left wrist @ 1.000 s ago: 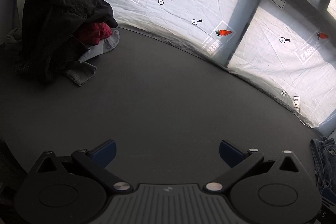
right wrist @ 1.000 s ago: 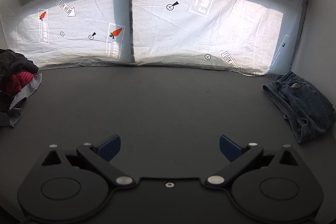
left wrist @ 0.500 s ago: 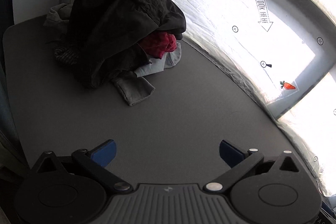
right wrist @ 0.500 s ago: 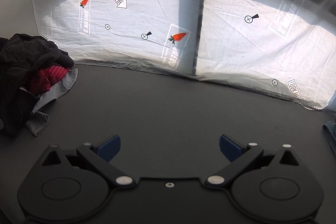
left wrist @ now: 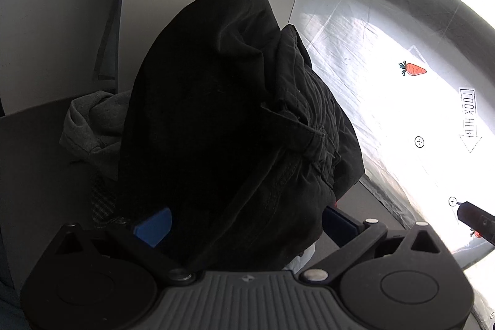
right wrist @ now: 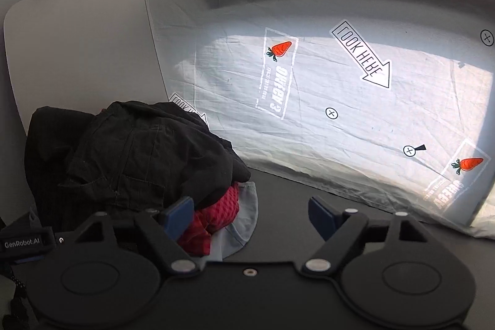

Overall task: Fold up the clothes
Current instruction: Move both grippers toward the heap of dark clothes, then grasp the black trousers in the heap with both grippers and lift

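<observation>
Your left gripper (left wrist: 244, 220) sits at the bottom of the left wrist view with its jaws spread wide around the base of the black garment (left wrist: 222, 113), which fills the centre of that frame. The blue left pad (left wrist: 153, 225) shows clear of the cloth; whether the right pad touches it you cannot tell, since the fabric covers its inner edge. Nothing is clamped. A grey garment (left wrist: 92, 126) lies at middle left of that frame, against the black one, on the dark table (left wrist: 34, 175).

In the right wrist view your right gripper (right wrist: 252, 214) is at bottom centre, its jaws closing while they stand fairly wide. The red mesh garment (right wrist: 219, 214) and a pale grey garment (right wrist: 247, 215) lie between the fingers in the picture, close to the left pad (right wrist: 178, 217); the pads do not press on them. The pile of clothes (right wrist: 133, 156) occupies the lower left of this frame, black garment on top, set in the corner between the white board (right wrist: 80, 51) and the printed white sheet (right wrist: 340, 101) along the back
</observation>
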Demonstrator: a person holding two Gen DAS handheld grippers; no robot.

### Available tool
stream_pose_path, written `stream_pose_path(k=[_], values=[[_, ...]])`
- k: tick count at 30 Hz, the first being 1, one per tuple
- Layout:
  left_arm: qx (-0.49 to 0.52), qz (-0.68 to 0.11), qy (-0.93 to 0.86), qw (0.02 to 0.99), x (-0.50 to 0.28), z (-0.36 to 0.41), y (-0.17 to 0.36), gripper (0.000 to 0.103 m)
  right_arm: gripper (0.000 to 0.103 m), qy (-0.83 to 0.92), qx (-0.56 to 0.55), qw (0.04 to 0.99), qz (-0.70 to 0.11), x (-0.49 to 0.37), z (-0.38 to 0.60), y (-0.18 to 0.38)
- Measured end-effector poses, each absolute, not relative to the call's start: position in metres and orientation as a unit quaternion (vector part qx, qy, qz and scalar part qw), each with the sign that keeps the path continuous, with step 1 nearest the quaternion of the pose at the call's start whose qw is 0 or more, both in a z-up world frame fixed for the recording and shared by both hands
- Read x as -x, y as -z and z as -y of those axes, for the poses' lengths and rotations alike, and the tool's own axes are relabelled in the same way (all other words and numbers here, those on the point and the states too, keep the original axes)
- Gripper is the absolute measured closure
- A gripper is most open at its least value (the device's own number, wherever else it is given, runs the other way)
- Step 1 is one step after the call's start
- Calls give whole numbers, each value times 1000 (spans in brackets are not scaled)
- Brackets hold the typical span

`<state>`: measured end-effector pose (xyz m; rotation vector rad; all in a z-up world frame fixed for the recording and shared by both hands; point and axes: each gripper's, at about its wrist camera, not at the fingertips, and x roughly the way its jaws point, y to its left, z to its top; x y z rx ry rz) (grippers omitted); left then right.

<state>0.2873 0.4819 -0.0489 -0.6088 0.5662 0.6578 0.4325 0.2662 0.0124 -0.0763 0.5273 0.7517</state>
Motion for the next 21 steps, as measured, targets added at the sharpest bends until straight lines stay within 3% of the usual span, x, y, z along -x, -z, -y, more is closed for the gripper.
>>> stream_pose_path(k=[4, 10, 11, 14, 18, 21], values=[[311, -263, -282, 869, -299, -506, 55, 18, 58, -434, 14, 861, -266, -444, -334, -22], [340, -253, -221, 879, -314, -519, 62, 62, 83, -514, 9, 809, -285, -440, -396, -21], [346, -251, -213, 879, -316, -519, 62, 70, 84, -521, 12, 803, -289, -437, -402, -20], [359, -245, -198, 879, -320, -521, 65, 77, 82, -532, 12, 791, -302, -434, -413, -17], [370, -241, -187, 878, -323, -522, 68, 79, 70, -542, 23, 782, -308, -433, -421, -14], [364, -244, -182, 881, -329, -519, 66, 80, 66, -552, 37, 773, -310, -432, -431, -14]])
